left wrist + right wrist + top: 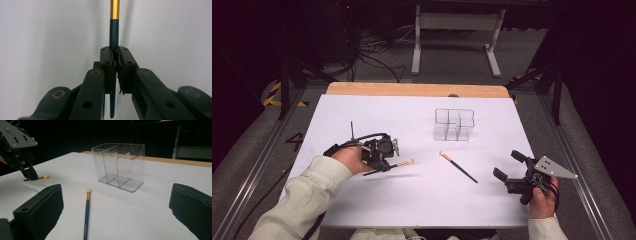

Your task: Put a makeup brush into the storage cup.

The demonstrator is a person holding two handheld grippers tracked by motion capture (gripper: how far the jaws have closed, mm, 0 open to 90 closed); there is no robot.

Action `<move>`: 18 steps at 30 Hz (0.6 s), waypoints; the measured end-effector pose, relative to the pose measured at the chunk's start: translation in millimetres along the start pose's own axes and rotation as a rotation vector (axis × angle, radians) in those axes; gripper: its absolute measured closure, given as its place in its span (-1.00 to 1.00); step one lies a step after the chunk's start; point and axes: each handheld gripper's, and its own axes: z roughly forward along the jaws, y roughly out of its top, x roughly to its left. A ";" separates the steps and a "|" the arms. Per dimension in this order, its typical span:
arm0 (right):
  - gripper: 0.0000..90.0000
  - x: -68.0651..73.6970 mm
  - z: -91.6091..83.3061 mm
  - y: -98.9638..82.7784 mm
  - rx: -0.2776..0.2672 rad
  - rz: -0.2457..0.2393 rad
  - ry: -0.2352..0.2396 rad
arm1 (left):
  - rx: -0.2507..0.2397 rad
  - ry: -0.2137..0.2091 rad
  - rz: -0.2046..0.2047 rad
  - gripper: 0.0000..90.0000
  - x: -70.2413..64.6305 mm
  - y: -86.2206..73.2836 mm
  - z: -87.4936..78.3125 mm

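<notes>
Left gripper (pixel 115 56) clamps brush (pixel 114 30), tip beyond gripper.

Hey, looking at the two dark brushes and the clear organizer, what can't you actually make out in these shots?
- Left gripper view: the held dark-handled, gold-banded brush loses its tip to the top edge.
- High view: that brush's handle is hidden under the gripper body.
- Right gripper view: the lying dark brush runs off the bottom edge.
- High view: the clear plastic divided organizer is too small and see-through to count compartments surely.
</notes>
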 end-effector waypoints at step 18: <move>-1.00 -0.1 -0.3 0.0 -0.002 -0.001 0.001 | -0.367 0.002 -0.066 0.85 -4.8 -5.9 -38.4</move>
